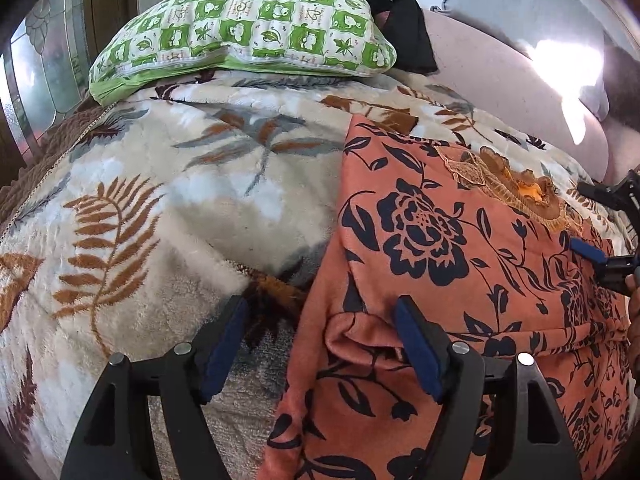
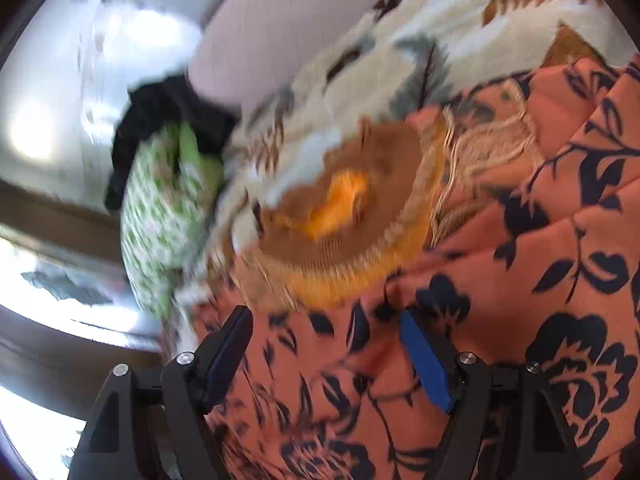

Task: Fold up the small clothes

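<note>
a: where's the orange floral garment lying?
b: on the leaf-print blanket, its left edge running up the middle of the left wrist view, a lace collar at the far end

a: left gripper?
b: jaws wide apart, holding nothing, straddling that left edge; one pad over bare blanket, the other over a folded lip of cloth

a: right gripper?
b: also spread wide and holding nothing, low over the garment near the collar; that view is blurred

a: open room?
b: bare blanket to the left, up to the green checked pillow
</note>
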`<control>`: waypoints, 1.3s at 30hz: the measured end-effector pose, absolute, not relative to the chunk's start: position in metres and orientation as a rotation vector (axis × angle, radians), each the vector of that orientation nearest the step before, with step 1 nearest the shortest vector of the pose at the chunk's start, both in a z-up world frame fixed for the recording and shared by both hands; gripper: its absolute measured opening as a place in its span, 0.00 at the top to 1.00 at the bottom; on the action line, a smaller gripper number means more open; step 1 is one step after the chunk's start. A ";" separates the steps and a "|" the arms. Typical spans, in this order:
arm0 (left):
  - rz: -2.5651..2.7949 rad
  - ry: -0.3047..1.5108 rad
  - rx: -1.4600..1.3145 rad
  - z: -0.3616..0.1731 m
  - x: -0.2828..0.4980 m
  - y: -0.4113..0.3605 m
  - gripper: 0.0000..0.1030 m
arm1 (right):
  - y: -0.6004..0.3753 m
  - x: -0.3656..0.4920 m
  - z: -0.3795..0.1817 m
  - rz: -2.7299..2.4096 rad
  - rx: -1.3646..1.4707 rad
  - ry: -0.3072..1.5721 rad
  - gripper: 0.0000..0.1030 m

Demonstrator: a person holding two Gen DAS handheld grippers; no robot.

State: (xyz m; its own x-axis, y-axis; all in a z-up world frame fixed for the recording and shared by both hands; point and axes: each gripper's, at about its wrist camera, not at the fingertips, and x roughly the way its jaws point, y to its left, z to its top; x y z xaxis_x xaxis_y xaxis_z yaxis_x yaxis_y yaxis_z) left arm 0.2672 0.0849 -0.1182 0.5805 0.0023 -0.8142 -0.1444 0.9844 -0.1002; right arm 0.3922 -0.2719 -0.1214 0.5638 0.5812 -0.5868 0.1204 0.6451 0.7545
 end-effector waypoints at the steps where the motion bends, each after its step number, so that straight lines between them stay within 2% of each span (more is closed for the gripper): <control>1: 0.088 0.954 -0.172 -0.119 0.268 0.085 0.26 | -0.270 0.392 -0.116 0.334 0.839 0.938 0.23; 3: 0.089 0.956 -0.180 -0.119 0.268 0.086 0.26 | -0.267 0.389 -0.110 0.330 0.782 0.923 0.22; 5: 0.085 0.957 -0.179 -0.119 0.268 0.087 0.26 | -0.278 0.395 -0.126 0.200 0.703 1.000 0.23; 7: 0.088 0.956 -0.188 -0.118 0.267 0.088 0.26 | -0.298 0.384 -0.119 0.201 0.798 0.942 0.25; 9: 0.094 0.957 -0.199 -0.118 0.268 0.089 0.26 | -0.303 0.369 -0.103 0.187 0.735 0.907 0.24; 11: 0.097 0.952 -0.197 -0.118 0.267 0.087 0.26 | -0.315 0.355 -0.104 0.153 0.716 0.896 0.19; 12: 0.093 0.946 -0.192 -0.117 0.266 0.086 0.26 | -0.325 0.354 -0.115 0.085 0.712 0.949 0.18; 14: 0.095 0.939 -0.186 -0.116 0.264 0.086 0.26 | -0.345 0.343 -0.121 0.085 0.801 0.937 0.23; 19: 0.128 0.873 -0.191 -0.110 0.257 0.091 0.26 | -0.334 0.299 -0.068 0.106 0.667 0.888 0.21; 22: 0.120 0.821 -0.191 -0.098 0.241 0.097 0.26 | -0.343 0.242 -0.048 0.111 0.627 0.841 0.21; 26: 0.120 0.733 -0.170 -0.069 0.204 0.103 0.26 | -0.354 0.150 -0.022 0.079 0.488 0.773 0.19; 32: 0.090 0.722 -0.168 -0.038 0.125 0.110 0.26 | -0.388 0.048 -0.013 0.018 0.453 0.690 0.17; 39: 0.062 0.855 -0.175 -0.044 0.043 0.112 0.23 | -0.419 0.000 -0.030 0.054 0.542 0.697 0.15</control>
